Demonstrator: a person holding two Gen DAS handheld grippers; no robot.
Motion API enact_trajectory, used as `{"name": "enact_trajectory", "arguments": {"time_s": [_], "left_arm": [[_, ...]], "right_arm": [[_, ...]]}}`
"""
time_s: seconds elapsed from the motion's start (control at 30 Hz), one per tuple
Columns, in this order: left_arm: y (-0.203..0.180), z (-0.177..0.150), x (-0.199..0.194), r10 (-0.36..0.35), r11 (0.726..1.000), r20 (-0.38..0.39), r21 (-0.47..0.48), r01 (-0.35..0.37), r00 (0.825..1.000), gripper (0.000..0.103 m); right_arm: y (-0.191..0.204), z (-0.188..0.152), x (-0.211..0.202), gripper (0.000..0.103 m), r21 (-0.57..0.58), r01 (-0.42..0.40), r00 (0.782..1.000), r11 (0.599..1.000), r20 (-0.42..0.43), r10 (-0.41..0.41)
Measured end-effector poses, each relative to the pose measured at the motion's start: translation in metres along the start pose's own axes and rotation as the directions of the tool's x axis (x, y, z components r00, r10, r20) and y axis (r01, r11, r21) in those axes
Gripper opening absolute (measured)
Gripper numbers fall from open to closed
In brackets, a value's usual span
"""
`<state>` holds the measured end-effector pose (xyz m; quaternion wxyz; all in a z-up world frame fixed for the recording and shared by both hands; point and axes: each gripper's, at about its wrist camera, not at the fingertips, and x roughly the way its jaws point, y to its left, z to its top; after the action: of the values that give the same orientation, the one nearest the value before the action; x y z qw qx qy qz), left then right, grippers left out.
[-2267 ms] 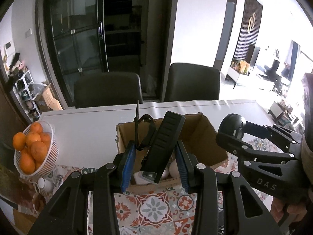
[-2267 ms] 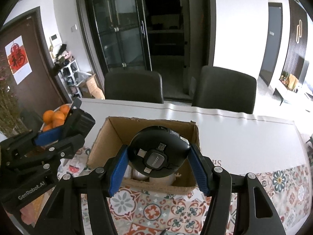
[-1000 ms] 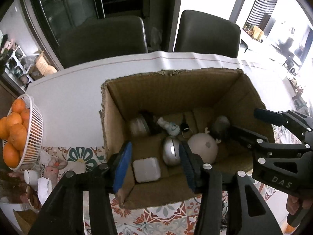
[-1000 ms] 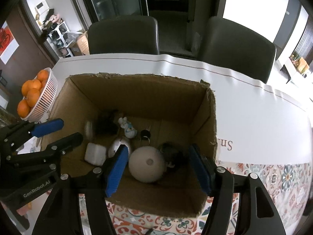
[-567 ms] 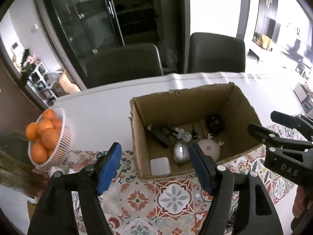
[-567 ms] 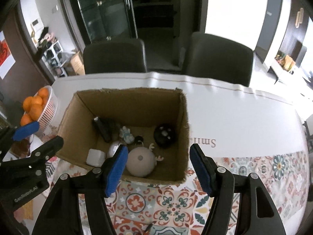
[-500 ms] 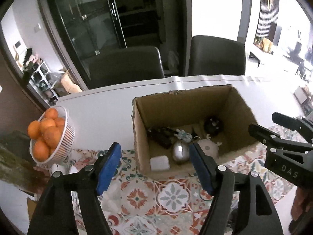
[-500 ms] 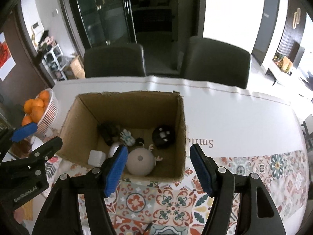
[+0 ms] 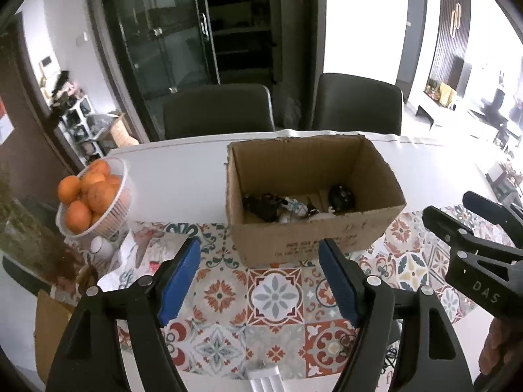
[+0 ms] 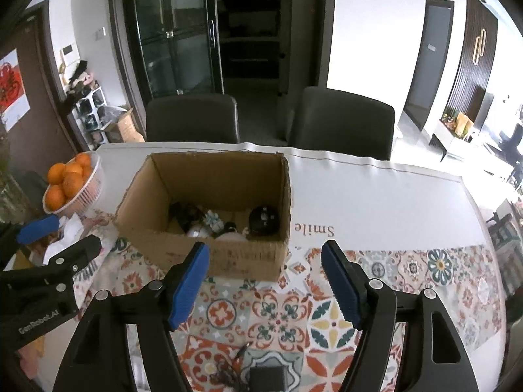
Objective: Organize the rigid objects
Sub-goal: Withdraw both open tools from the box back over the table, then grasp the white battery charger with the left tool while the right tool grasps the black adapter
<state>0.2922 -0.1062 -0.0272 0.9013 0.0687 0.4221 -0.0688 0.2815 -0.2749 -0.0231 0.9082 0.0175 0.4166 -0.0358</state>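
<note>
An open cardboard box (image 9: 313, 238) (image 10: 228, 258) stands on the patterned table mat. Inside lie a black round device (image 9: 341, 197) (image 10: 264, 219), a black handset (image 9: 261, 205) (image 10: 188, 214), a small white figurine (image 9: 295, 207) and other pieces hidden by the front wall. My left gripper (image 9: 258, 248) hovers in front of the box, its jaws opening with nothing between them. My right gripper (image 10: 264, 248) hangs beside it, jaws opening too and empty. Each gripper shows in the other's view: the right gripper (image 9: 449, 204), the left gripper (image 10: 70, 233).
A white basket of oranges (image 9: 94, 196) (image 10: 70, 179) sits left of the box, with crumpled white paper (image 9: 130, 254) below it. A black adapter with a cable (image 10: 266, 377) lies at the near edge. Two dark chairs (image 9: 219, 111) stand behind the table.
Both grippers let the handset and the round device go into the box, then drew back and up from it. Their jaws now stand wider.
</note>
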Motion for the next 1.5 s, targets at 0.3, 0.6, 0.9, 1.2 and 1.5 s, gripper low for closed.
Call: {"name": "enact_trajectory", "arguments": {"time_s": [0.3,0.6,0.9,1.2,1.5], "left_arm": [[-0.005,-0.038,-0.02,0.002,1.0,-0.012,-0.011,-0.002,1.0,0.076],[-0.007,-0.071,-0.014,0.015,0.999,-0.083,-0.04,-0.019,0.996,0.076],[-0.008,-0.103,0.011,0.019,0.997,-0.201,-0.071,-0.034,0.979,0.076],[-0.011,-0.129,0.047,-0.006,0.994,-0.341,-0.106,-0.032,0.94,0.076],[-0.008,-0.145,0.079,-0.024,0.992,-0.45,-0.124,-0.036,0.893,0.076]], "right_arm": [[-0.002,-0.039,-0.022,0.072,0.004,-0.004,1.0,1.0,0.016,0.004],[-0.005,-0.065,-0.016,0.073,0.002,-0.026,0.998,1.0,-0.058,0.026],[-0.003,-0.098,0.014,0.073,0.011,-0.065,0.973,0.998,-0.221,0.065],[-0.005,-0.125,0.05,0.073,0.024,-0.059,0.932,0.998,-0.357,0.064],[-0.006,-0.144,0.082,0.073,0.035,-0.043,0.891,0.998,-0.451,0.054]]}}
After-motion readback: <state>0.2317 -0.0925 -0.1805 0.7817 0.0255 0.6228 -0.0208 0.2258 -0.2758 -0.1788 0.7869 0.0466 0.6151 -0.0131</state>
